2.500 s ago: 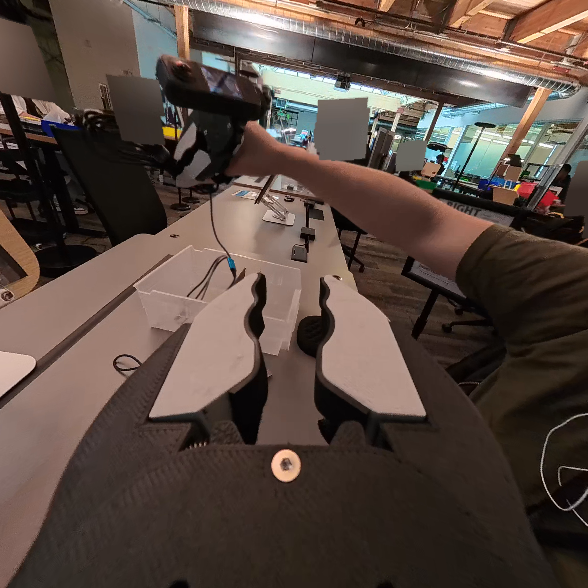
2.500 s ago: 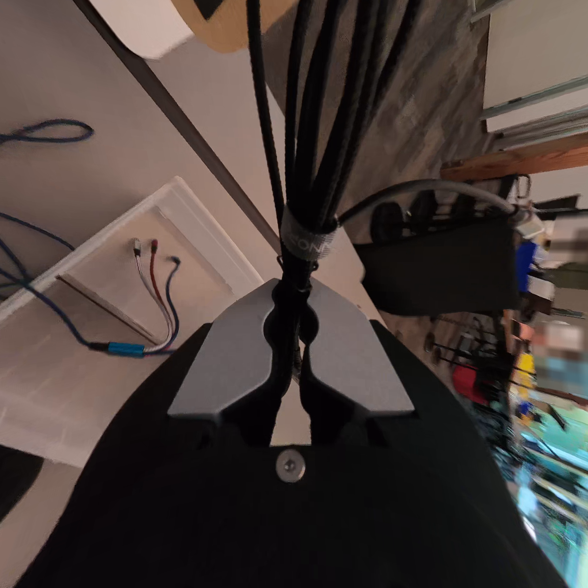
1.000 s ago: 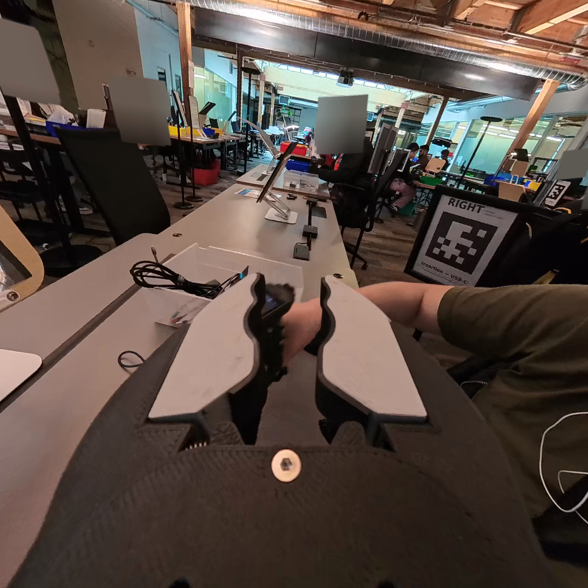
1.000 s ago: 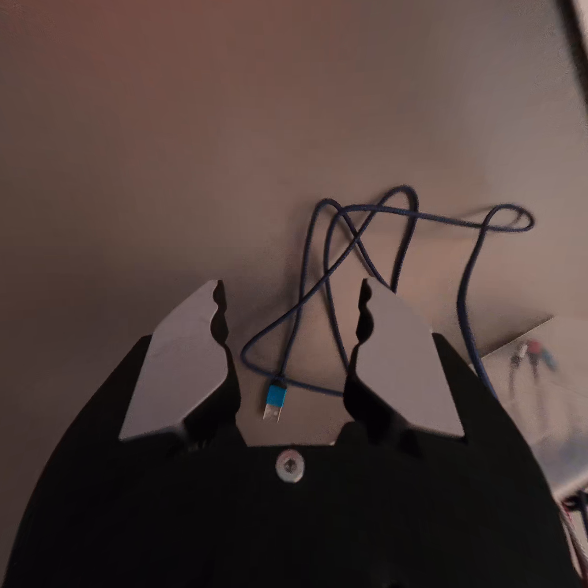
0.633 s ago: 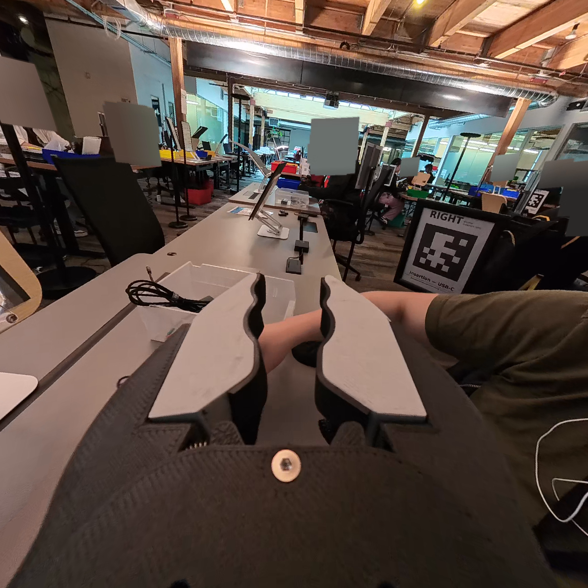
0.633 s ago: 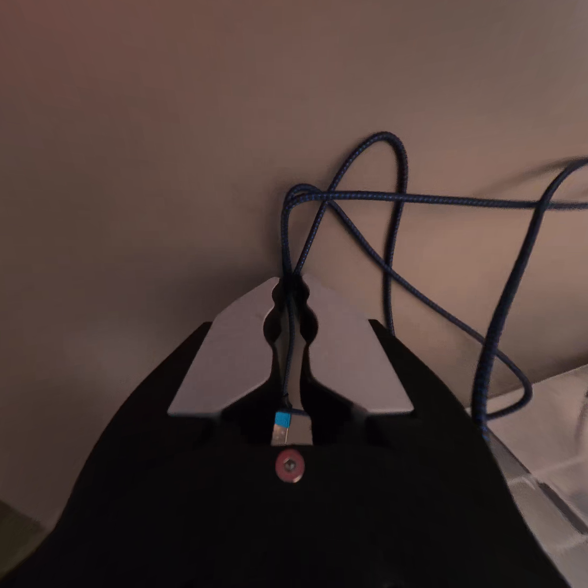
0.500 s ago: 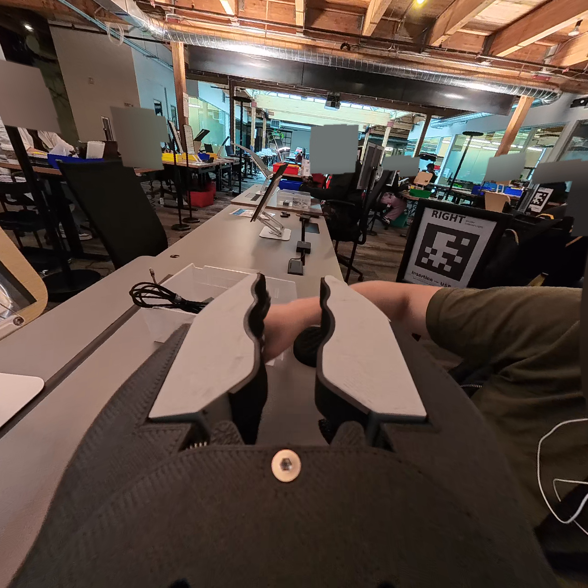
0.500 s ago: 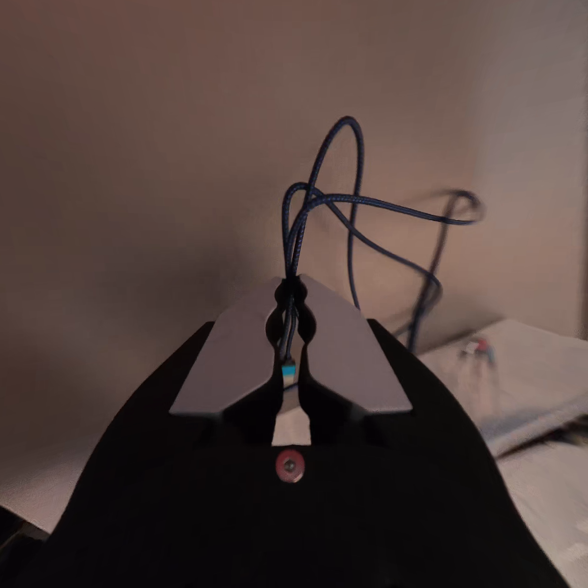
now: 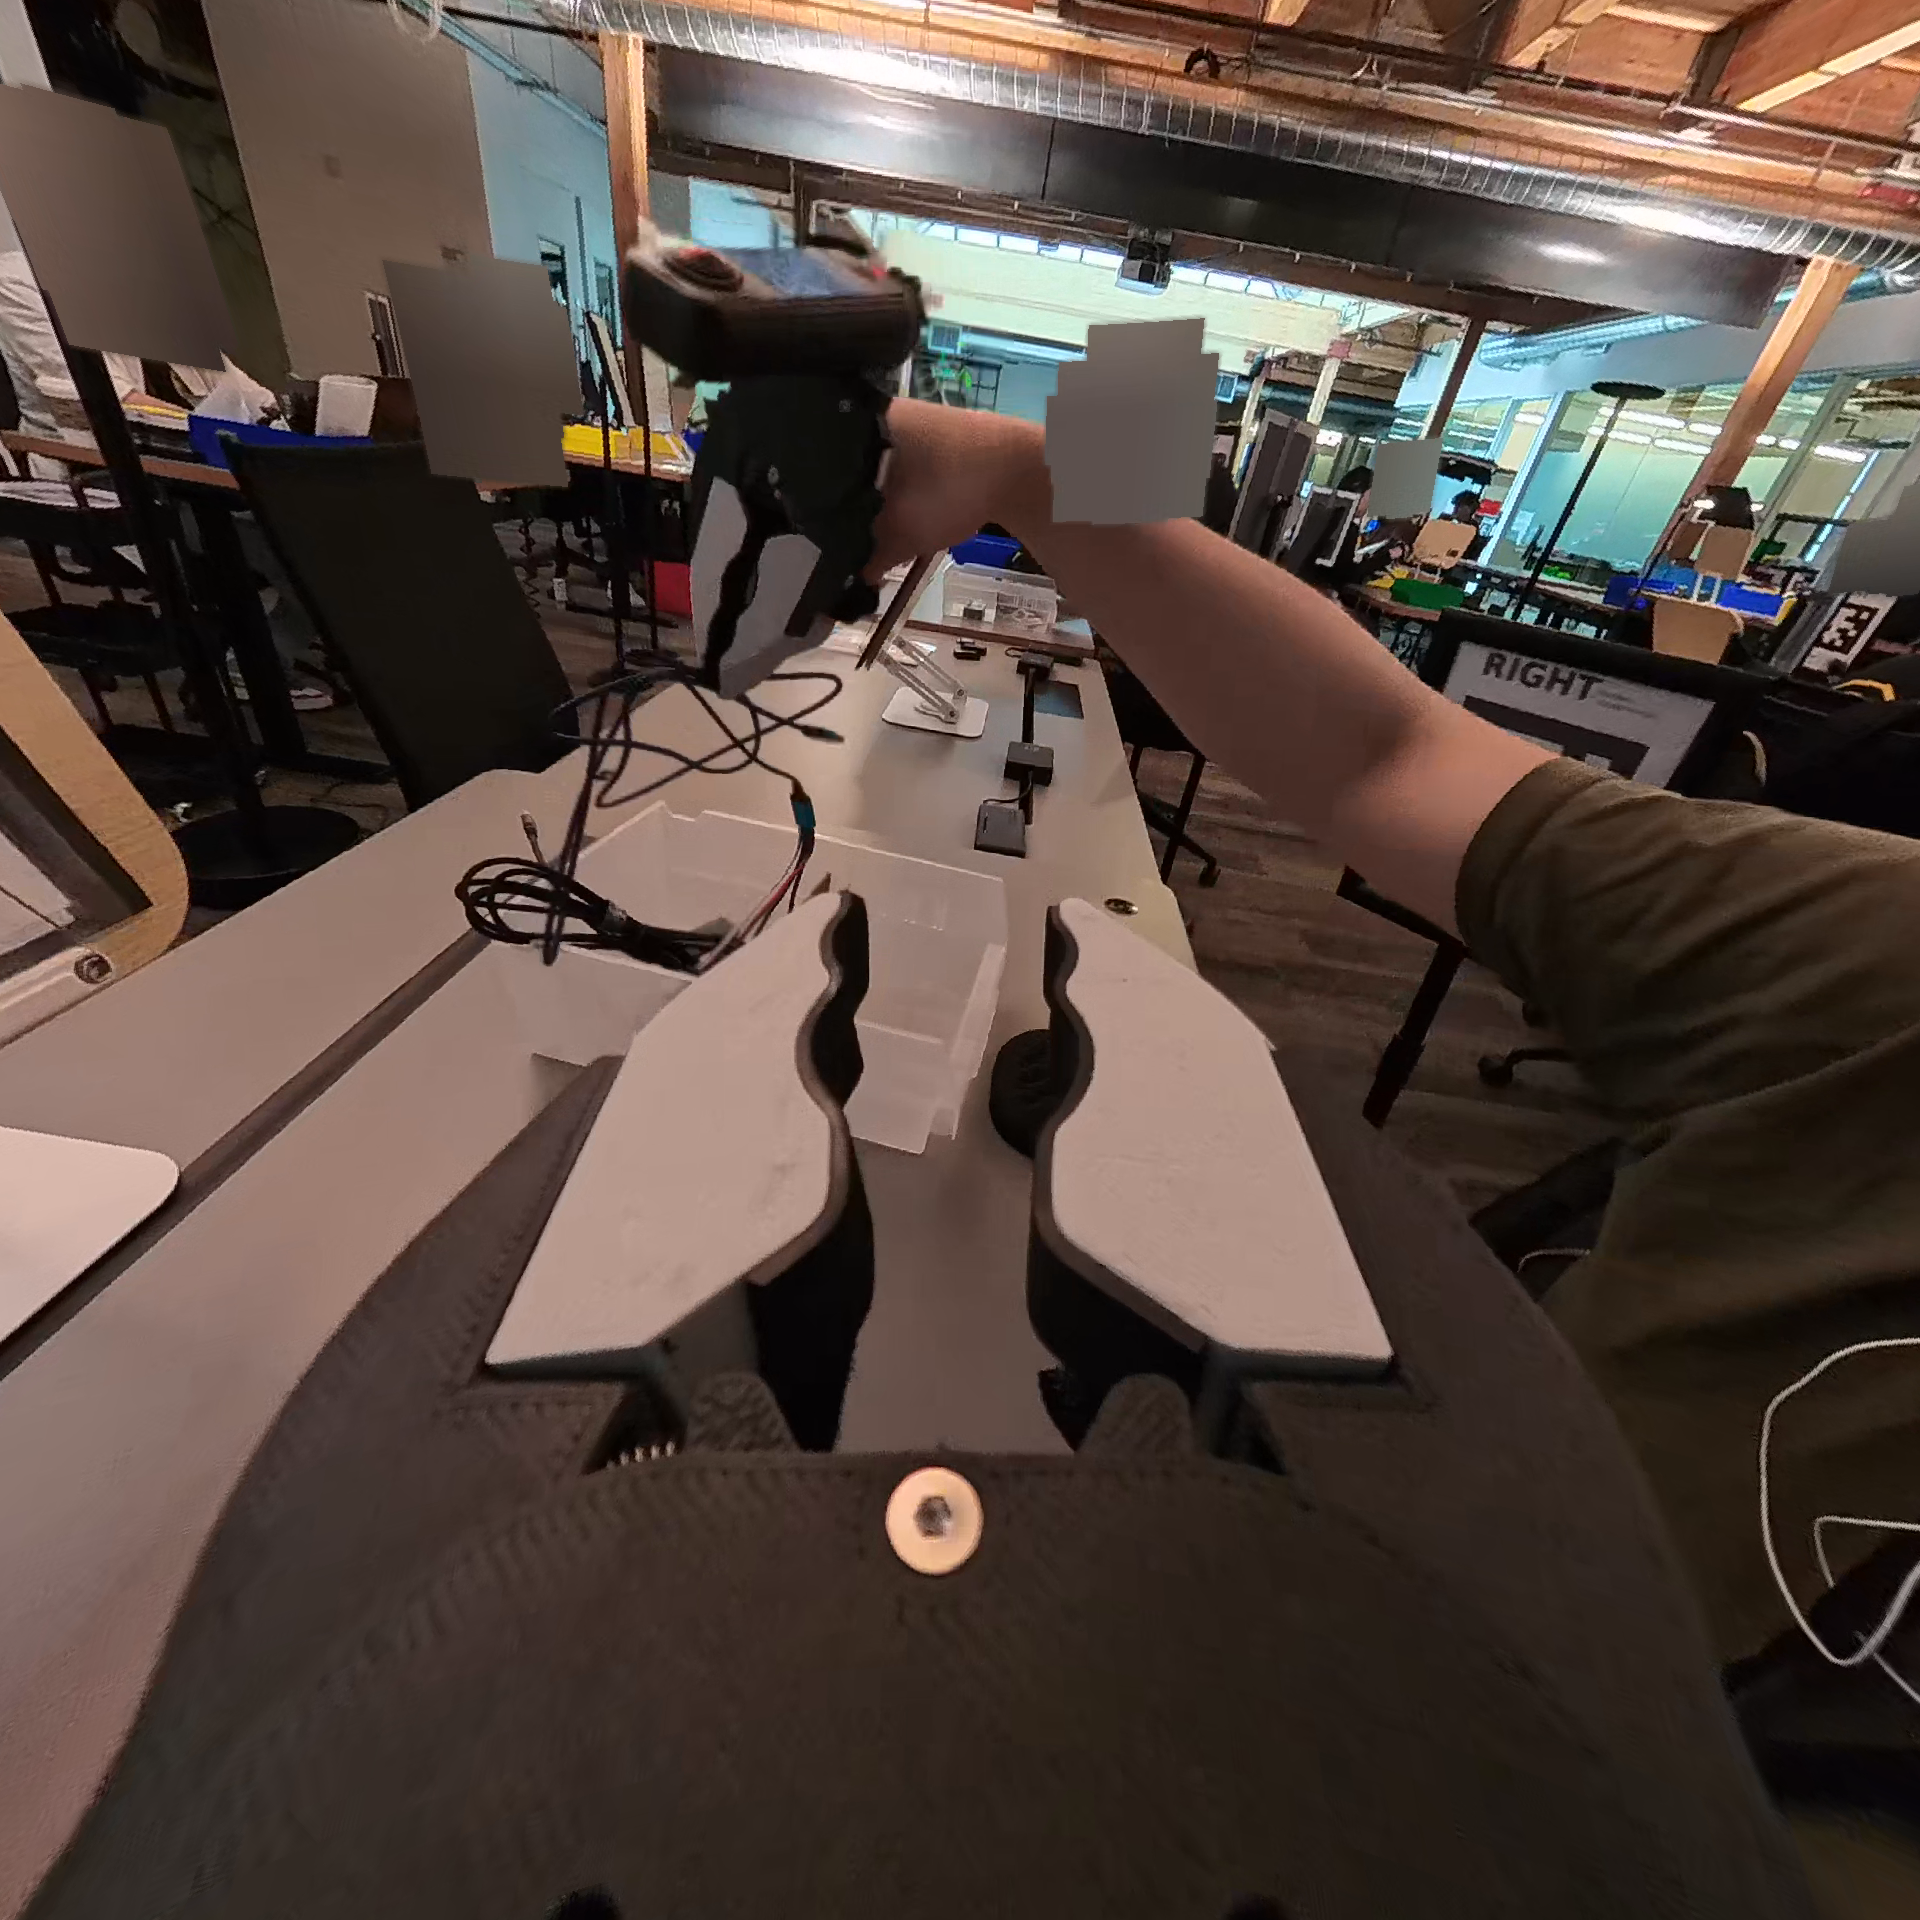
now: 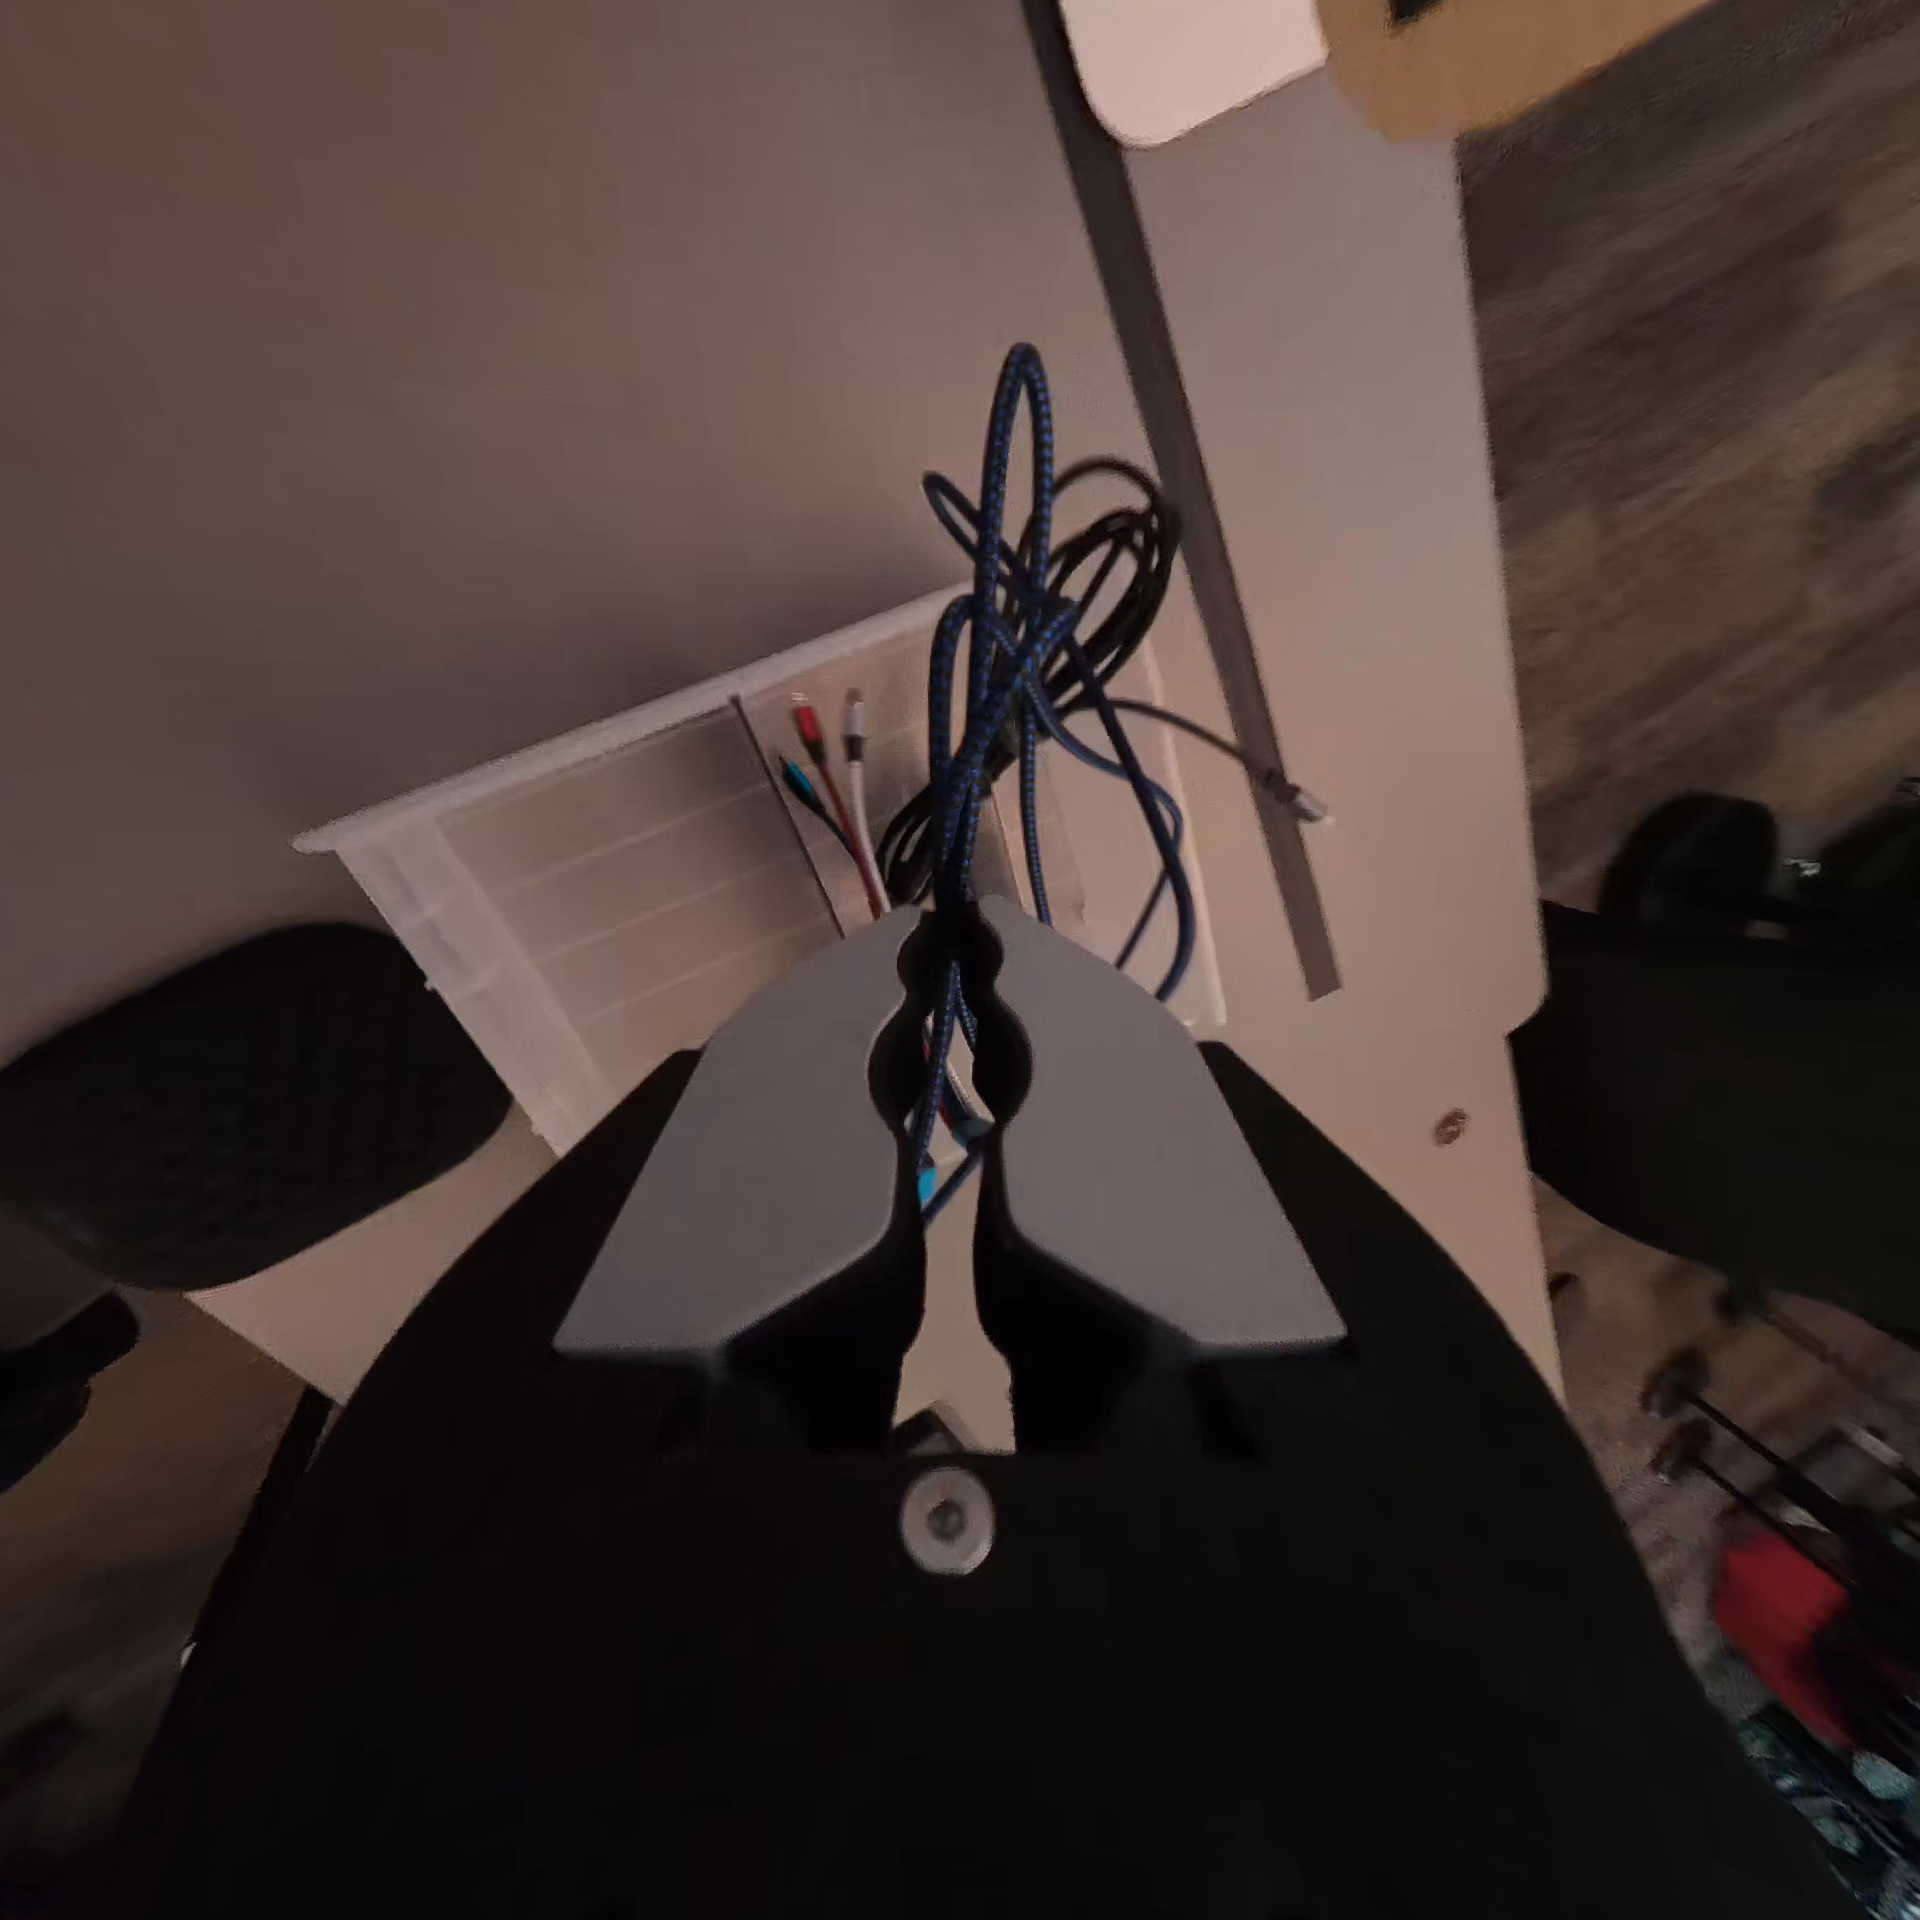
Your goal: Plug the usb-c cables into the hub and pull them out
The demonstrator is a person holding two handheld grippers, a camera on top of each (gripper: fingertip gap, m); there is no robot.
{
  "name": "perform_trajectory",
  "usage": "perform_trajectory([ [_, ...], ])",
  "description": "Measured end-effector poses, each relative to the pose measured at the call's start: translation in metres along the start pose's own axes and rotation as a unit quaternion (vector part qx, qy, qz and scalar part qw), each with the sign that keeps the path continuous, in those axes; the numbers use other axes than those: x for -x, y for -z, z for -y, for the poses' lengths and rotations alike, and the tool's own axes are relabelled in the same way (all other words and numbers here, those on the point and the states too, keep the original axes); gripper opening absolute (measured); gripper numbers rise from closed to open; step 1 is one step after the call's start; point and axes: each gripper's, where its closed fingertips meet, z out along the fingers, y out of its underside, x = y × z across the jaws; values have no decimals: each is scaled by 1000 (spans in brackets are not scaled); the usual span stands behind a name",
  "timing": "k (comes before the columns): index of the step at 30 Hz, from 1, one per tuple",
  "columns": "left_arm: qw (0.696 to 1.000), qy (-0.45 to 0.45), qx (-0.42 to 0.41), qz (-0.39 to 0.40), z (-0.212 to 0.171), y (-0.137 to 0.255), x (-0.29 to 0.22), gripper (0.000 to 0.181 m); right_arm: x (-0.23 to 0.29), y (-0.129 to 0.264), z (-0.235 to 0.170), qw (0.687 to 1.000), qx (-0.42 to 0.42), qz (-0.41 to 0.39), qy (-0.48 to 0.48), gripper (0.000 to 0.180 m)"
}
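My right gripper [image 10: 951,920] is shut on a blue braided usb cable [image 10: 997,623] and holds it high above the clear plastic bin [image 10: 623,883]. The cable's loops hang down into the bin. In the left wrist view the right gripper [image 9: 740,665] is raised at upper left, with the blue cable [image 9: 623,748] dangling from it over the bin [image 9: 914,1081]. A black cable bundle [image 9: 561,914] lies on the bin's left side. Red, white and teal plugs [image 10: 821,727] lie inside. My left gripper [image 9: 951,914] is open and empty, just in front of the bin.
A black hub [image 9: 1003,831] and a small adapter [image 9: 1029,764] lie farther along the grey table [image 9: 312,1039]. A black round pad [image 9: 1023,1070] sits at the bin's right. A laptop stand [image 9: 935,707] is beyond. A sign board [image 9: 1579,707] stands to the right. There is about 30 cm between the tips of the two grippers.
The right gripper closed on the blue cable that lay on the table and lifted it high over the bin. Before that it let go of the black bundle. The left gripper stayed open in place.
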Motion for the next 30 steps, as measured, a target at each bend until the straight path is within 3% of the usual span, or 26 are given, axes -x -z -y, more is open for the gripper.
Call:
perform_trajectory([
  [6,1000,6,31,0,-16,-16,3,32,-23,-76,-55,995,46,55,-66,4],
  [12,998,16,54,0,-30,-29,9,32,-25,-146,-74,992,62,84,-78,3],
  [22,997,29,73,1,-42,-39,16,32,-30,-192,-74,991,28,81,-100,5],
  [30,997,26,78,-5,-44,-42,11,32,-19,-229,-91,992,77,63,-73,6],
])
